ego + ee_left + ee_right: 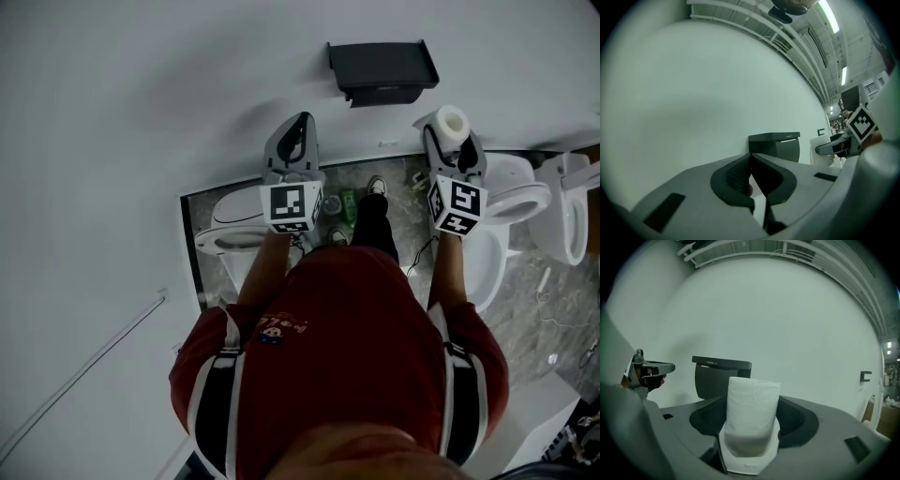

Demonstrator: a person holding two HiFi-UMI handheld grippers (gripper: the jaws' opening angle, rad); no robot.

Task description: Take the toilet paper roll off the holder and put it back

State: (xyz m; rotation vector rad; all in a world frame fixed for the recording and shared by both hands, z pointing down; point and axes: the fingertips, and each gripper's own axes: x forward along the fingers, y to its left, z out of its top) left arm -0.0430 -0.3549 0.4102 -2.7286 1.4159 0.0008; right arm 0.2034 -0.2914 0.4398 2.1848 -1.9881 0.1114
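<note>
The white toilet paper roll (452,123) (752,408) stands upright between the jaws of my right gripper (450,139) (753,404), which is shut on it. The black holder (382,67) (715,376) (780,144) is fixed to the white wall, up and to the left of the roll, with nothing on it that I can see. My left gripper (295,133) (751,159) is shut with nothing in it; its tips meet just left of and below the holder. It also shows at the left edge of the right gripper view.
A white wall (141,112) fills the space ahead of both grippers. Below on the marbled floor stand a white toilet (225,232) at the left and two more (520,199) at the right. Green bottles (343,212) sit by the person's shoes.
</note>
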